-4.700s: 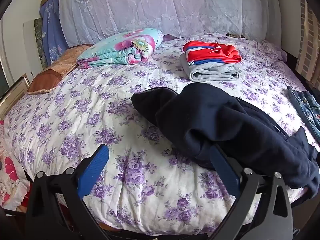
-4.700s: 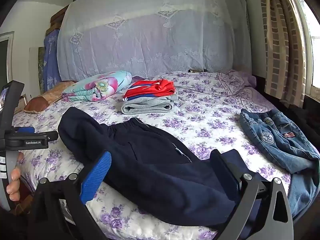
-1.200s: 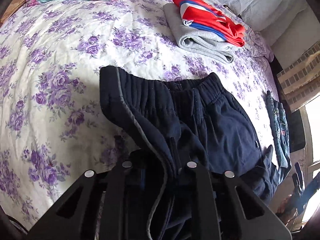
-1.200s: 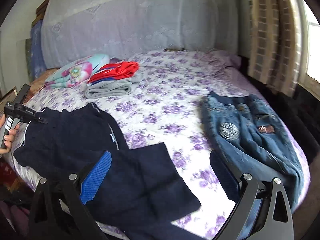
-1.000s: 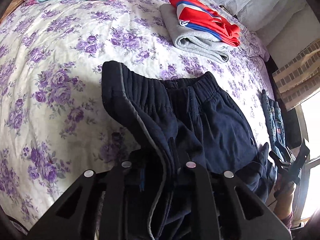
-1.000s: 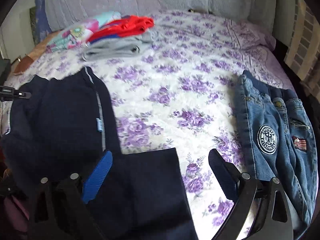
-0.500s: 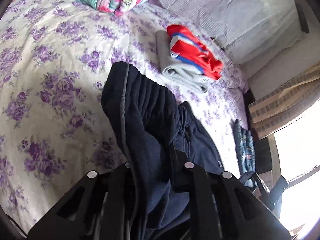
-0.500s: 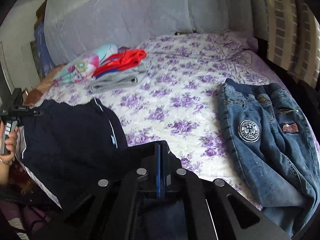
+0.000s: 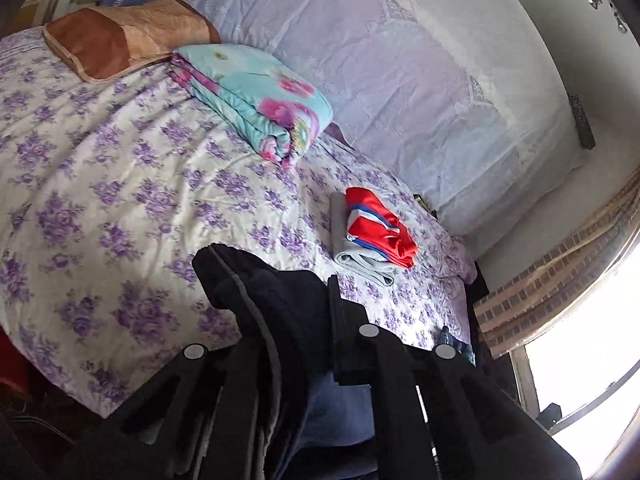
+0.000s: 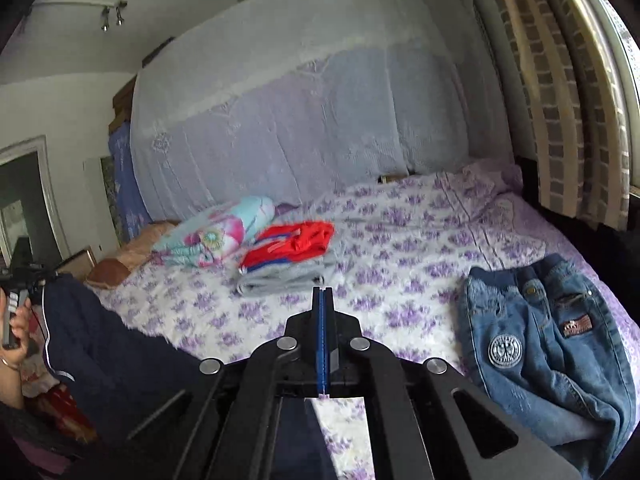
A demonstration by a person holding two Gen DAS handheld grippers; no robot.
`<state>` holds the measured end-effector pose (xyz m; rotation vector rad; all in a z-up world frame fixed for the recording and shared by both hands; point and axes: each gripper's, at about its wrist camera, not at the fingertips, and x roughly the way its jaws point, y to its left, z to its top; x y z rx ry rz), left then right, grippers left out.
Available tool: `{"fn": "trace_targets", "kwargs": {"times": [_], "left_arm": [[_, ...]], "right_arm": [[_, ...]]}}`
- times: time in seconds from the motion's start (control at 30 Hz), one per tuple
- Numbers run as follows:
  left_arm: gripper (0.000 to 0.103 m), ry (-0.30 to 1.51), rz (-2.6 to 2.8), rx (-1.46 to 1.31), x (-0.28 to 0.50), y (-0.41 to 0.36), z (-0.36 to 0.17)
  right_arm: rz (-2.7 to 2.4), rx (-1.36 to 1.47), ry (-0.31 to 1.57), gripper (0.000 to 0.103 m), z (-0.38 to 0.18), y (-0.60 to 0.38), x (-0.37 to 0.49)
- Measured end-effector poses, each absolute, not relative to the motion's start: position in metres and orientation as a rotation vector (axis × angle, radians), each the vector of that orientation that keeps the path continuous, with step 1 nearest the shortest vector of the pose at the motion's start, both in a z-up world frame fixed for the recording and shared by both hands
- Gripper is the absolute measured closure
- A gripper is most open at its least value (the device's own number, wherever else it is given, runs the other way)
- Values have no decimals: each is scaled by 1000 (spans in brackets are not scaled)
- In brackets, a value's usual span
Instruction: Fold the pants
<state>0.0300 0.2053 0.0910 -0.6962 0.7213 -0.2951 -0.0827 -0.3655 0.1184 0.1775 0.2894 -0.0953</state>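
Both pairs of fingers are clamped on the navy pants (image 10: 116,364): the left gripper (image 9: 304,320) pinches a thick bunch at the striped side seam, and the right gripper (image 10: 322,344) is pressed tight, dark cloth hanging just under it. Lifted off the flowered bed (image 9: 120,184), the pants stretch between the two hands along the near edge, sagging in the middle. I'd pull them taut and level before laying them down flat, clear of the jeans (image 10: 548,348).
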Motion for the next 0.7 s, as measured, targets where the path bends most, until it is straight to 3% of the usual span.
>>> {"fn": "trace_targets", "kwargs": {"times": [0.07,0.13,0.17,0.2,0.23,0.27,0.47,0.63,0.67,0.7], "left_arm": [[96,743,-242,-717,25,221,81],[96,822,-203,-706,35,225,51],[96,871,-188,-709,41,225,32],[96,914,-176,-698,45,223,12],[96,943,-164,-700,49,222,-3],[96,958,-162,-701,52,221,-14],[95,961,-164,-682,61,218,-21],[95,961,-158,-642,62,212,-20],[95,960,-160,-644,62,212,-20],[95,960,-161,-651,62,212,-20]], "right_arm": [[-79,175,295,99,131,-367,-84],[-16,159,443,98,122,-363,-68],[-17,139,481,77,111,-358,-65],[-2,117,518,33,97,-349,-63],[28,99,552,24,82,-340,-62],[93,79,581,22,64,-328,-63],[454,75,885,26,-31,-267,-65],[584,60,926,30,-43,-231,-76],[580,51,952,39,-46,-226,-71],[579,47,989,57,-52,-222,-67]]}}
